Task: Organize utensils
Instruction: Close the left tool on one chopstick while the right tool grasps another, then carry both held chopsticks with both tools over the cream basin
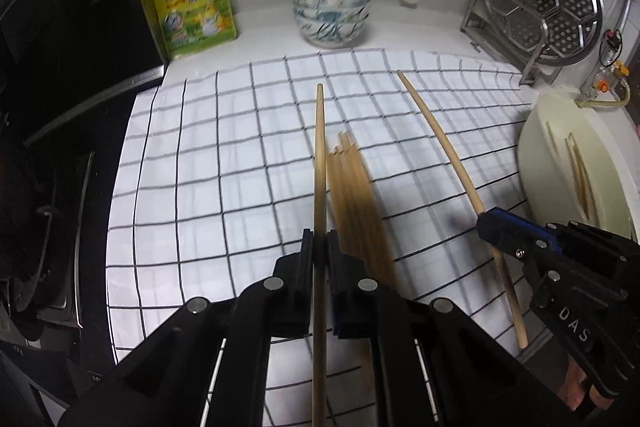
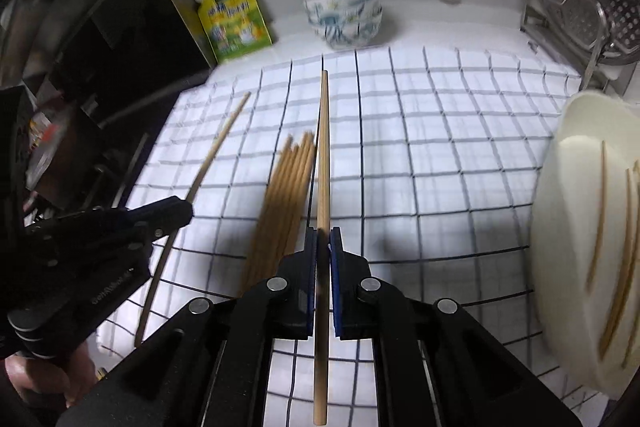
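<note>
Each gripper holds one wooden chopstick above the checked cloth (image 1: 224,147). My left gripper (image 1: 320,247) is shut on a chopstick (image 1: 319,155) that points away from me. In the same view my right gripper (image 1: 490,225) is shut on a second chopstick (image 1: 440,143) at the right. The right wrist view shows my right gripper (image 2: 324,247) clamped on its chopstick (image 2: 323,147), and my left gripper (image 2: 180,213) at the left with its chopstick (image 2: 224,135). A bundle of several chopsticks (image 1: 352,195) (image 2: 286,195) lies on the cloth between the two.
A cream holder (image 1: 568,163) (image 2: 592,247) with chopsticks in its slots stands at the right. Stacked patterned bowls (image 1: 331,13) and a yellow pouch (image 1: 194,7) sit at the back. A metal rack with a steamer plate (image 1: 540,3) is back right; a dark stove (image 1: 52,107) lies left.
</note>
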Tool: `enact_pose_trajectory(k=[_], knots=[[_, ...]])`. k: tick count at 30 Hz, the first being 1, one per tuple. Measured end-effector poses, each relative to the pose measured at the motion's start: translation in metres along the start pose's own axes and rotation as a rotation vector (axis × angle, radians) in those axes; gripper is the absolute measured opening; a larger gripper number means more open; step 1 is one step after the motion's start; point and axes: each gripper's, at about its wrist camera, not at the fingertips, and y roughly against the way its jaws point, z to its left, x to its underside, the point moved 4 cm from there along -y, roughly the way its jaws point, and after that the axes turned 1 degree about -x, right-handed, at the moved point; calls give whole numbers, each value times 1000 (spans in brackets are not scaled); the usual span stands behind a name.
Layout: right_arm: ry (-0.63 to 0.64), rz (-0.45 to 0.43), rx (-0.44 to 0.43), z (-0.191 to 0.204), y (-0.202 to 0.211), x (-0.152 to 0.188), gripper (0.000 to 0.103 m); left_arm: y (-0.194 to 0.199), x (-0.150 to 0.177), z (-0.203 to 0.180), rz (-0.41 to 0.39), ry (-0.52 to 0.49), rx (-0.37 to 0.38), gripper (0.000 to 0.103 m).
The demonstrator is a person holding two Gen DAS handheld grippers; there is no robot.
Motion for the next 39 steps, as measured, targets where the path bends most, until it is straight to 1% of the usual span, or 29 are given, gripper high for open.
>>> enact_pose_trajectory(k=[3,5,9,15,19,24,27,31,39], knots=[[-2,-41,6,-9,24,-8,6,16,-12,-25,-31,-33,22,7],[-18,-69,21,-26,43,-12,6,23,-19,-44,-47,-57,39,7],[-81,-112,74,-76,79,-14,6,32,-35,-96,-75,-107,92,7],[-180,-160,168,-156,125,-2,6,35,-51,-187,-94,-193,193,7],[-237,-165,205,-201,139,10,6,28,-56,-240,-79,-235,251,7],[-289,-147,219,-241,142,28,6,14,-53,-291,-57,-290,261,7],[-312,-130,215,-259,138,38,6,3,-51,-309,-44,-311,258,7],[-328,-108,208,-274,132,44,6,-13,-49,-328,-28,-340,240,7],[-322,-55,198,-287,114,51,6,-40,-38,-332,28,-353,202,7]])
